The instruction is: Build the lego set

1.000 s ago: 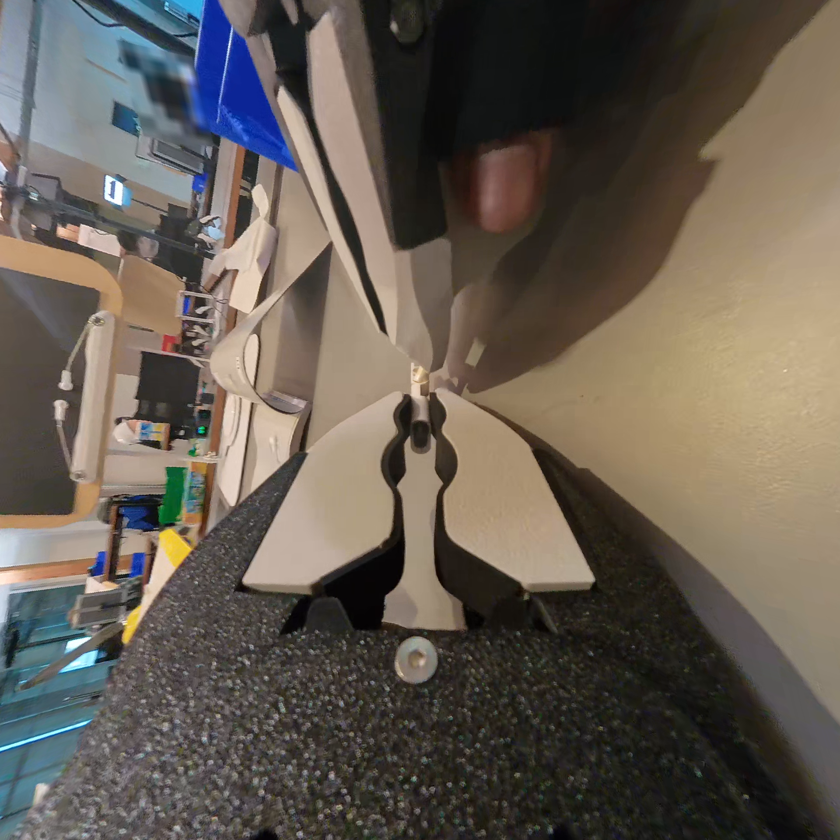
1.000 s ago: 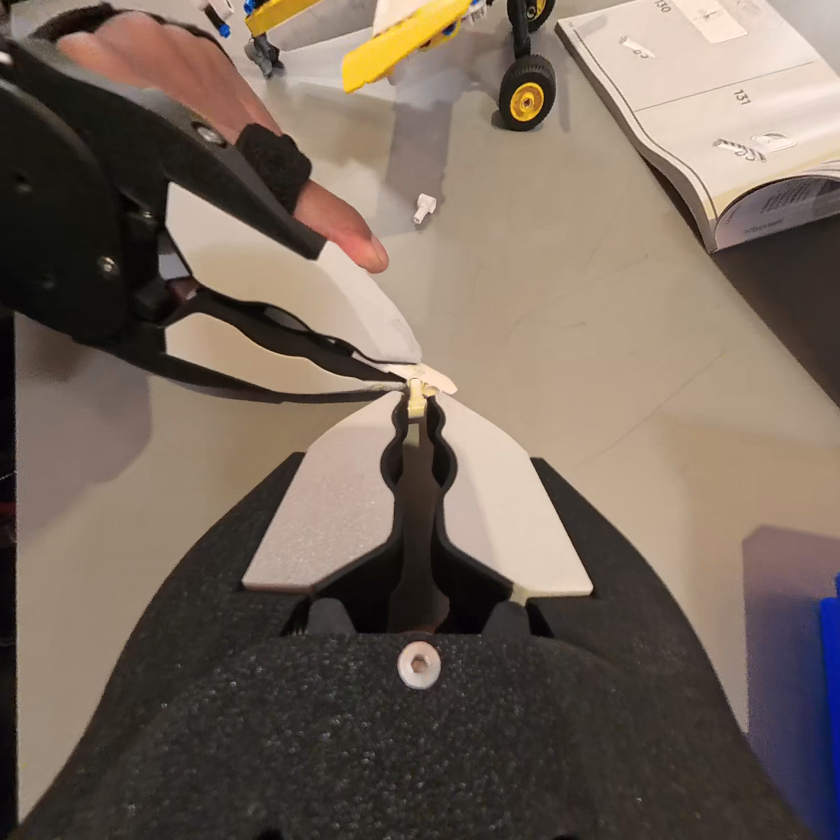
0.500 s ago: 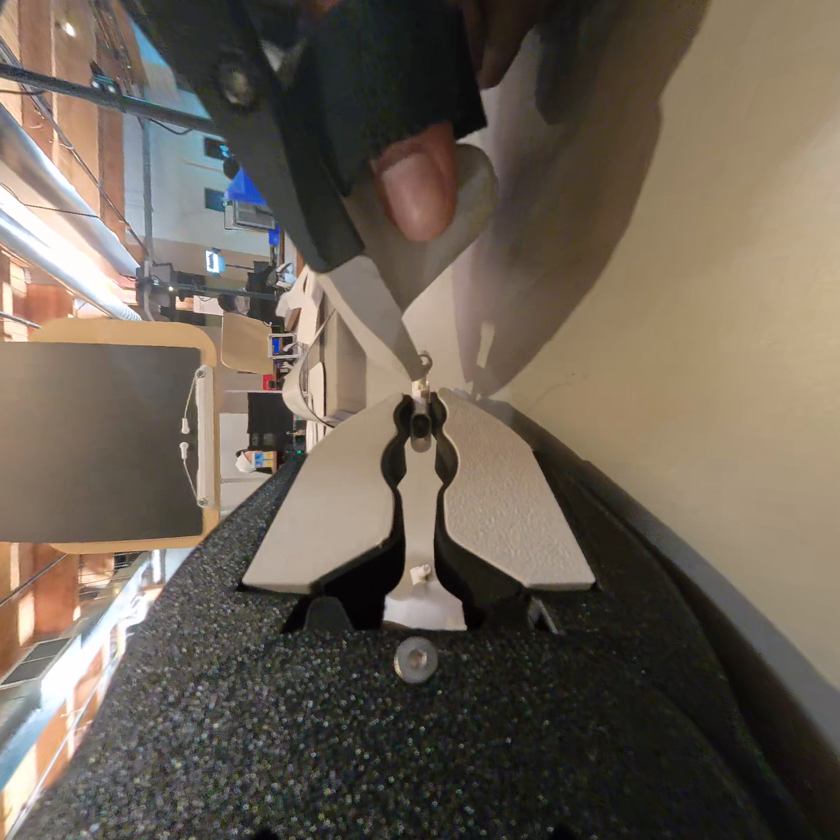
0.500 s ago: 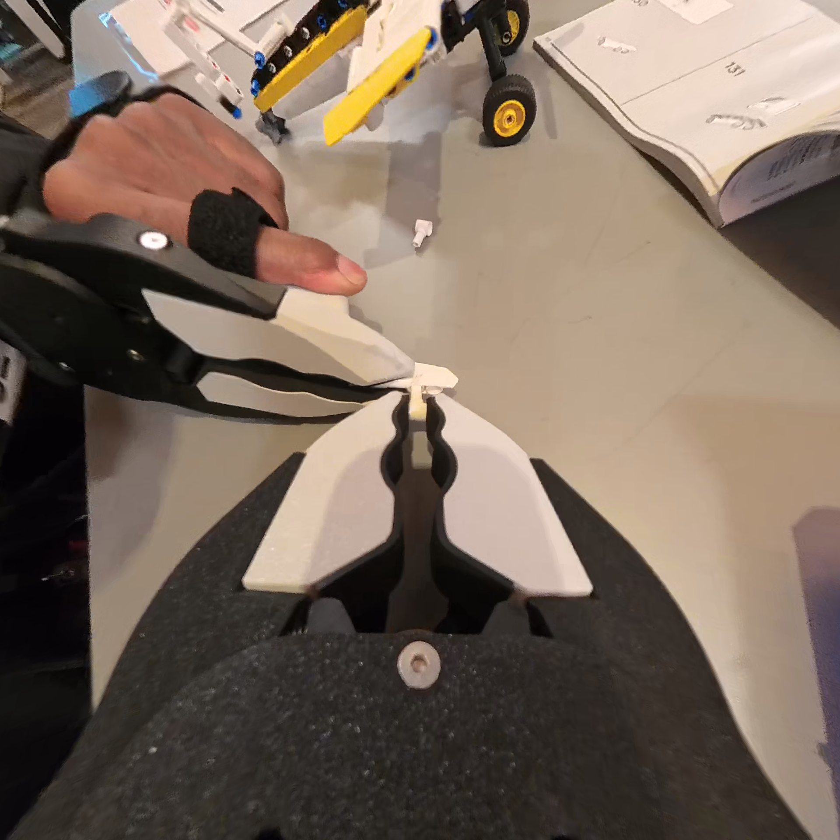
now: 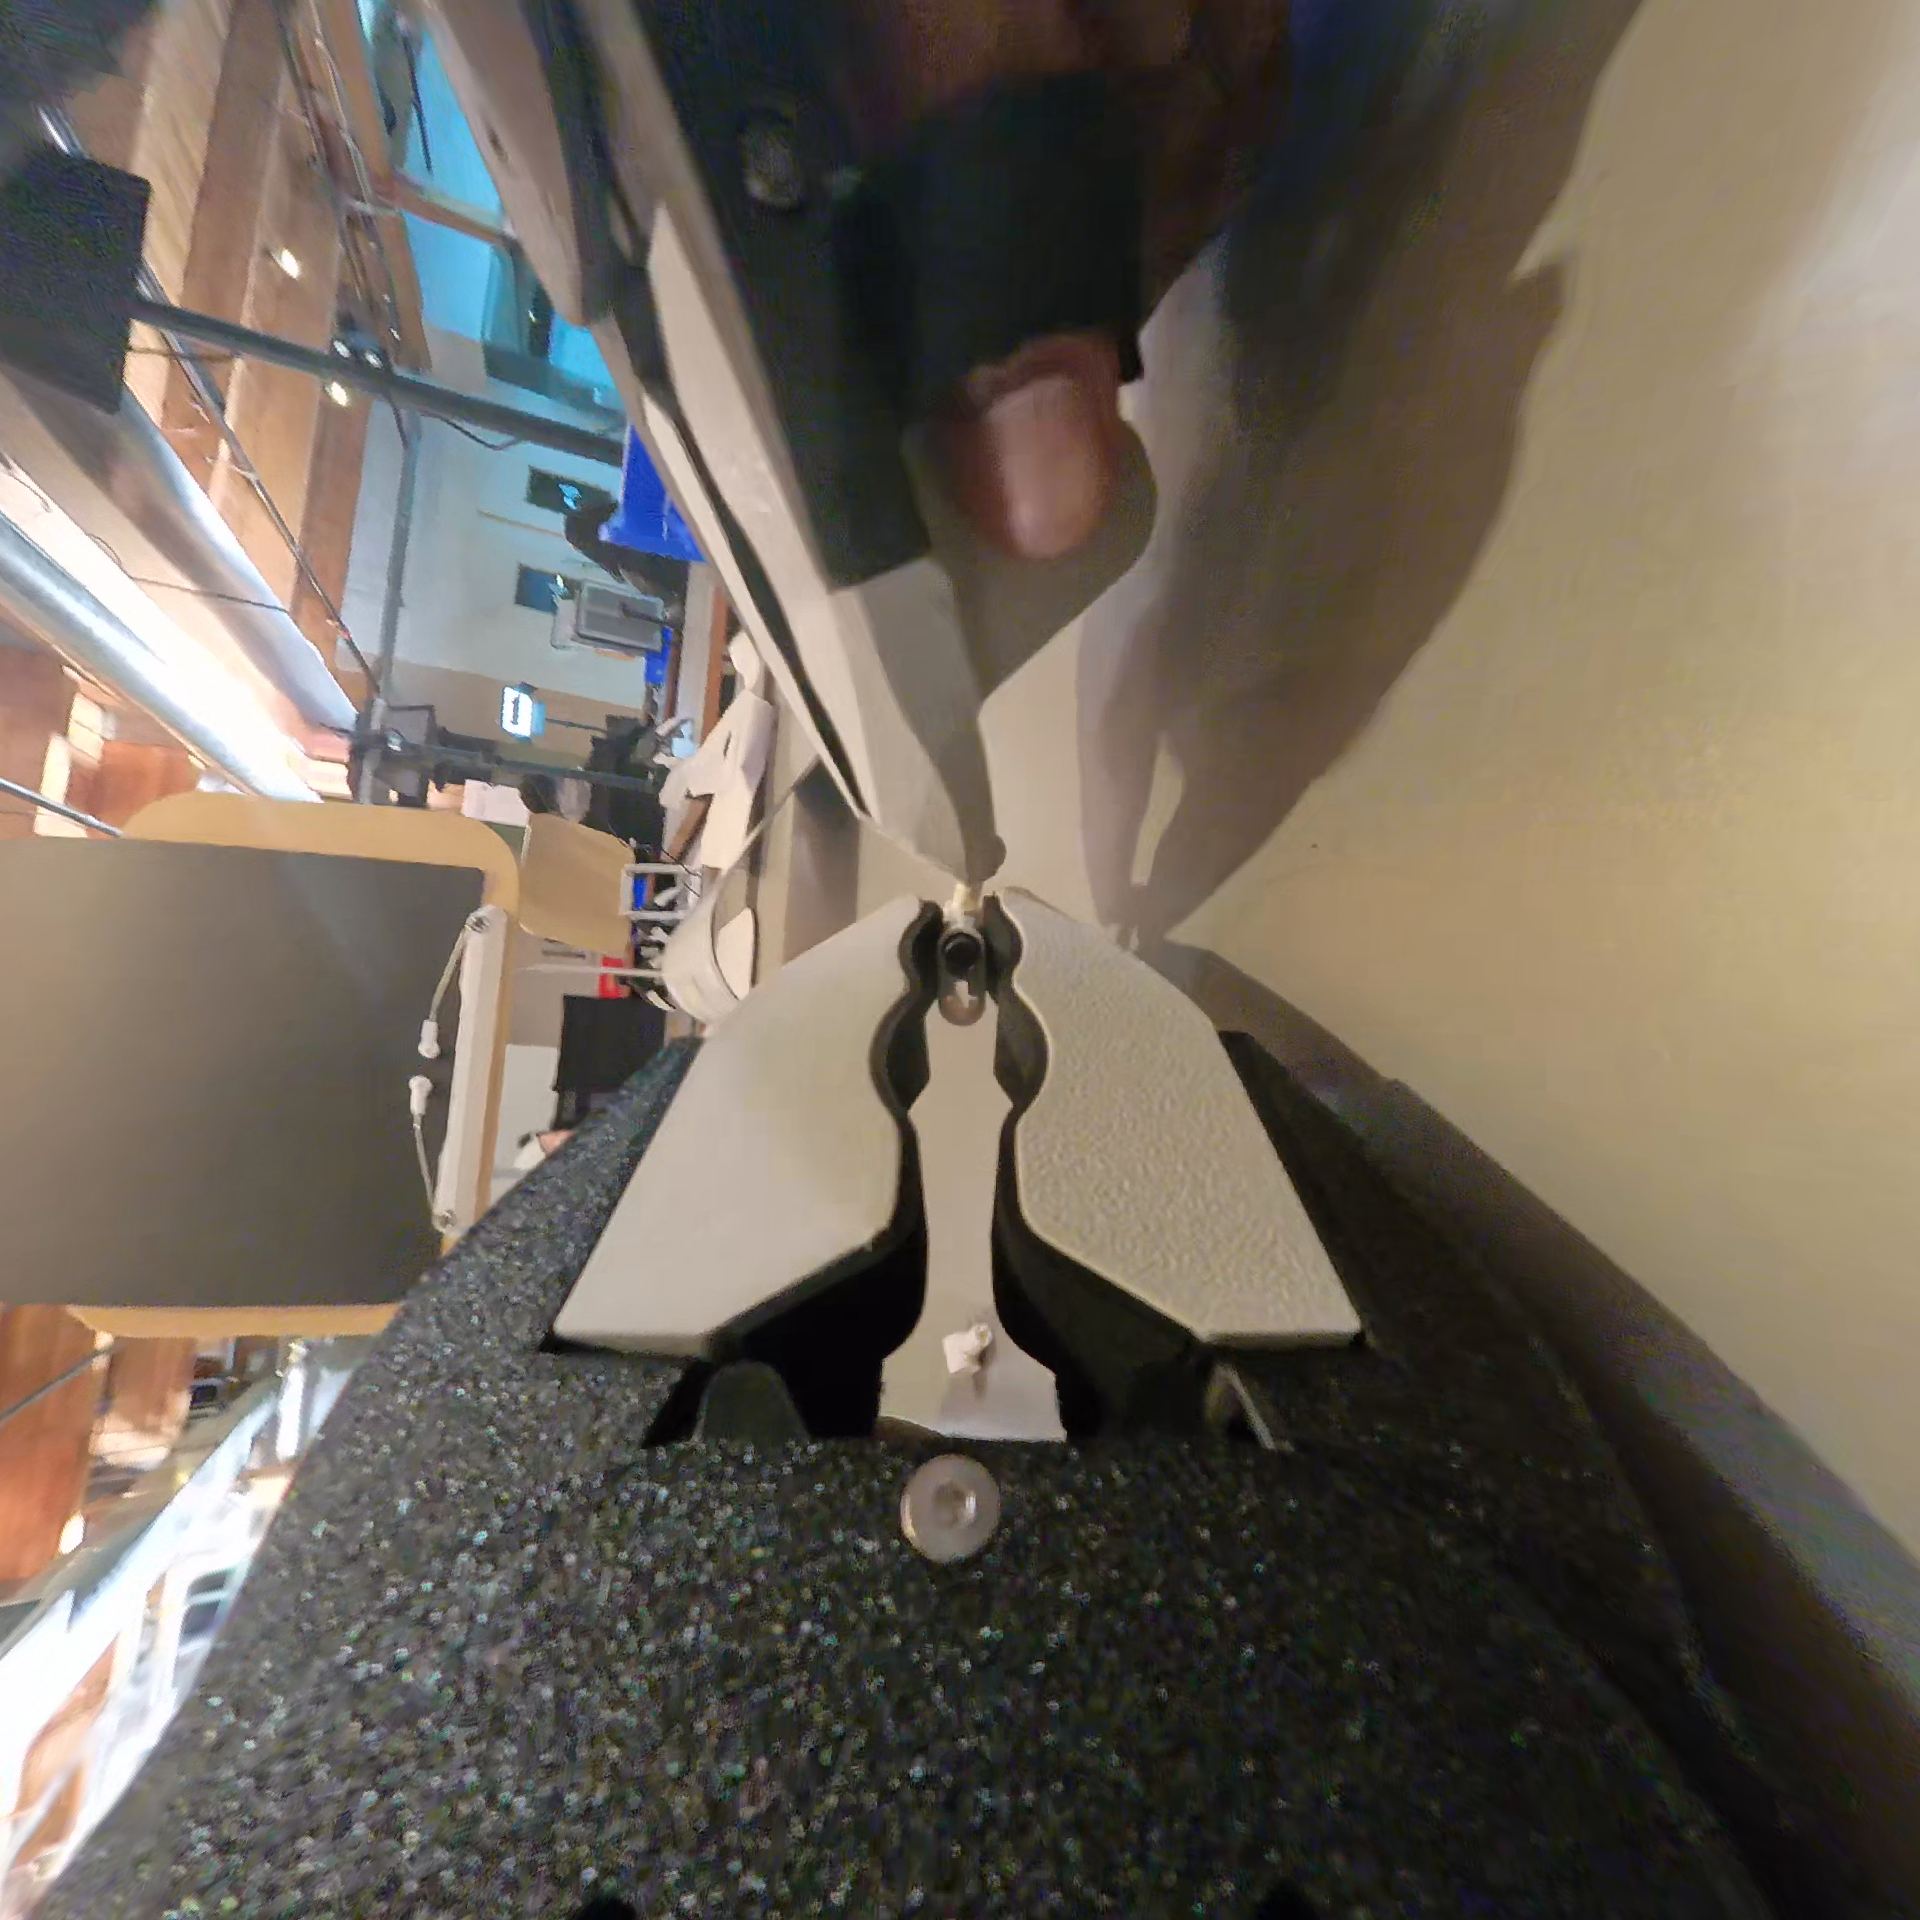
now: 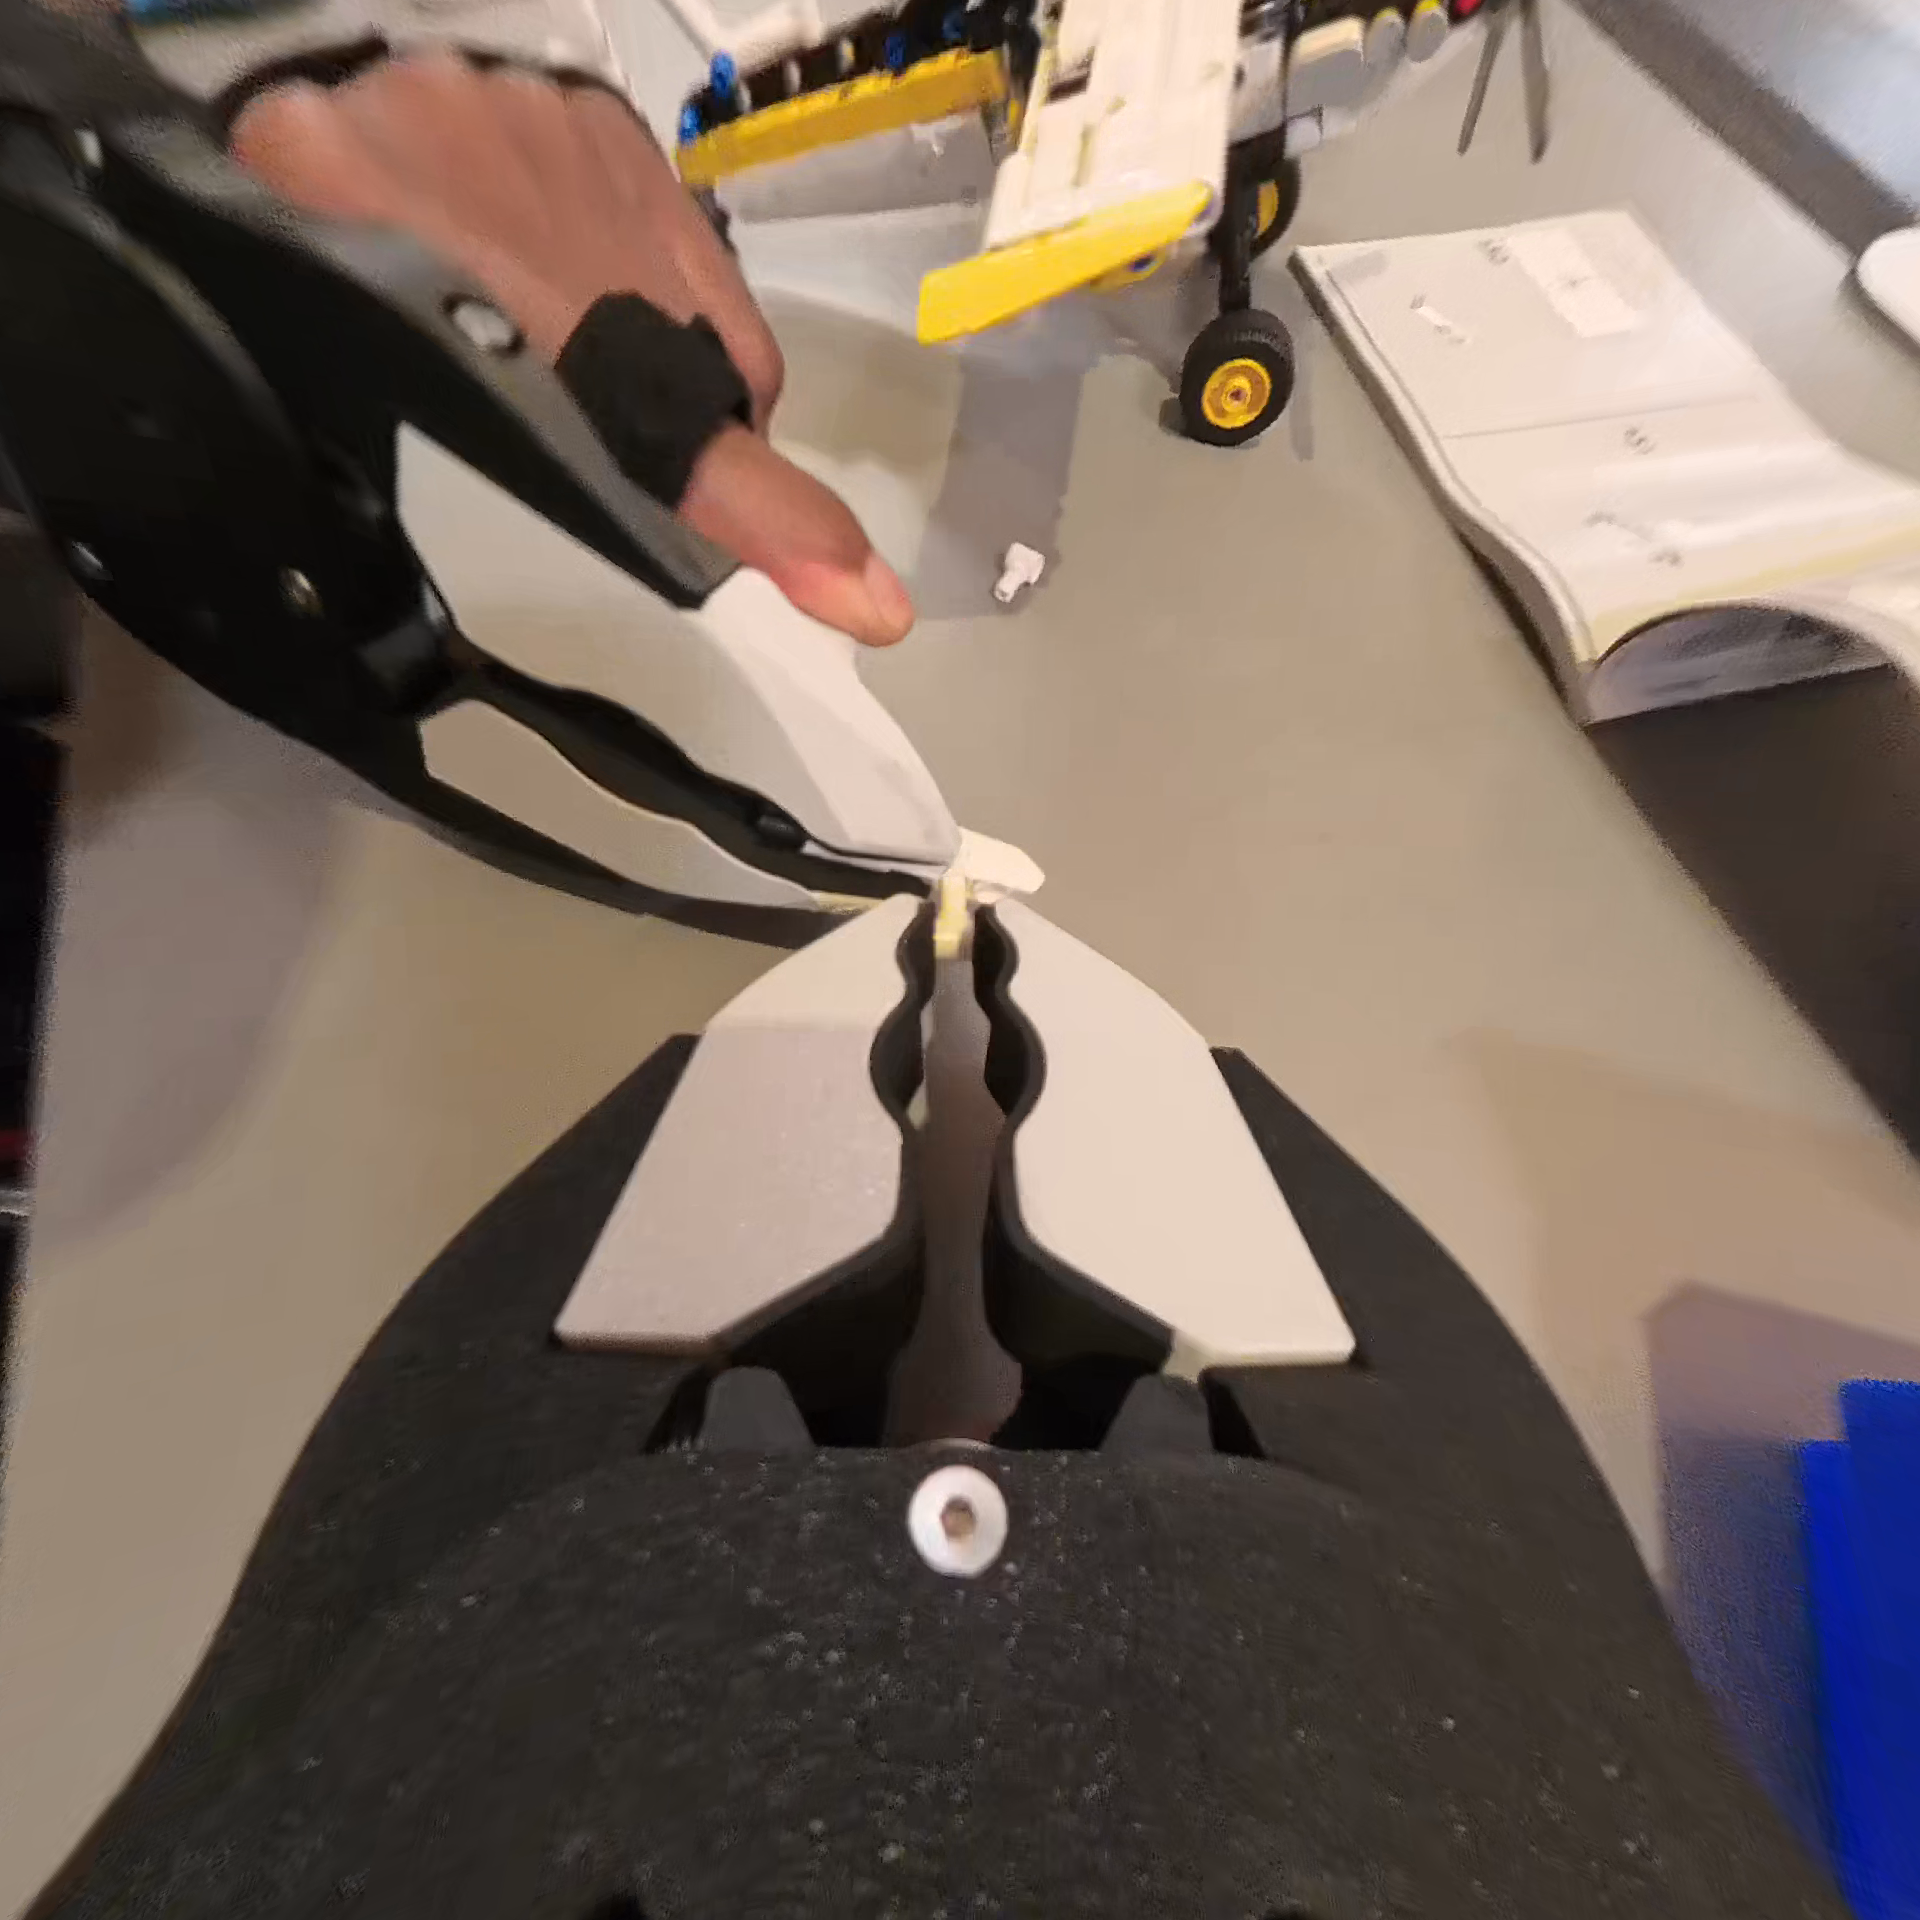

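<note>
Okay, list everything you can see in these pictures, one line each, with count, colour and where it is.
Table: one, grey-beige, under everything.
Toy plane model: one, yellow and white with black wheels, far side of table.
Open booklet: one, white pages, far right.
Loose peg: one, white, on table near the plane.
Blue object: one, right edge, blurred.
Small white piece: one, pinched at left tongs' tips.
Small yellowish pin: one, pinched in right tongs, meeting the white piece.
Hand: one, on left tongs.
Left tongs: closed on the piece.
Right tongs: closed on the pin.
</note>
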{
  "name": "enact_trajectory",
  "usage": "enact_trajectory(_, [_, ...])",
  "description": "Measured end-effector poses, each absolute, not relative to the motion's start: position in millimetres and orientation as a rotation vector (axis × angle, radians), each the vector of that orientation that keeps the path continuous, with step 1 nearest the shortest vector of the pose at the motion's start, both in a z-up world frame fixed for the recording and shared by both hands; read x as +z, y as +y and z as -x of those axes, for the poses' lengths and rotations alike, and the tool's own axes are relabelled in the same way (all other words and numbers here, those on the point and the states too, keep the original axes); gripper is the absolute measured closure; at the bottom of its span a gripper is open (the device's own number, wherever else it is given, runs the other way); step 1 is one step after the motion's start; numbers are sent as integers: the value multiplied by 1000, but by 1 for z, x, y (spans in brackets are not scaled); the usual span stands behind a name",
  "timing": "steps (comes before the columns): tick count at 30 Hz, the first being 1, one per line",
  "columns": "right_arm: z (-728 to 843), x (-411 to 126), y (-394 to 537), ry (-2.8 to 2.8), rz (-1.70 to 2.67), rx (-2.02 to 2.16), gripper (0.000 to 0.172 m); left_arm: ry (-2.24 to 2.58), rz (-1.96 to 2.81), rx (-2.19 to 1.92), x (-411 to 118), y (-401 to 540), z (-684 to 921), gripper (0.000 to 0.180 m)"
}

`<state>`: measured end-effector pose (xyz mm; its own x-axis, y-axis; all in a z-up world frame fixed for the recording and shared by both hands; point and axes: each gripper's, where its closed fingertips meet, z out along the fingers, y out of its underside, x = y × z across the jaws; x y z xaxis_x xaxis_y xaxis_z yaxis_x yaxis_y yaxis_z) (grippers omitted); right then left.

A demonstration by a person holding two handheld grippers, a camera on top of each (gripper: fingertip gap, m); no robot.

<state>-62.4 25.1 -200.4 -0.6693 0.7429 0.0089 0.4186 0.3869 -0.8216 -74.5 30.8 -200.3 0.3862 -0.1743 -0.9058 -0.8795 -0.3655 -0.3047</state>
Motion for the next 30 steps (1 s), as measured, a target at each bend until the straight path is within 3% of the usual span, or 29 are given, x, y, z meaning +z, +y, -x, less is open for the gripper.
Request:
enact_trajectory(8, [57,-196,18,-2287,1313,1524,165,1067,1660,1051,-200,25,68,173])
enact_trajectory(17, [54,-200,15,-2327,892,1207,165,1063,1662,900,-203,23,60,172])
enact_trajectory(21, [52,-194,11,-2314,771,1259,165,996,1652,765,-195,21,56,172])
enact_trajectory(30, [43,-180,3,-2353,977,1645,165,1012,1520,753,-178,15,36,172])
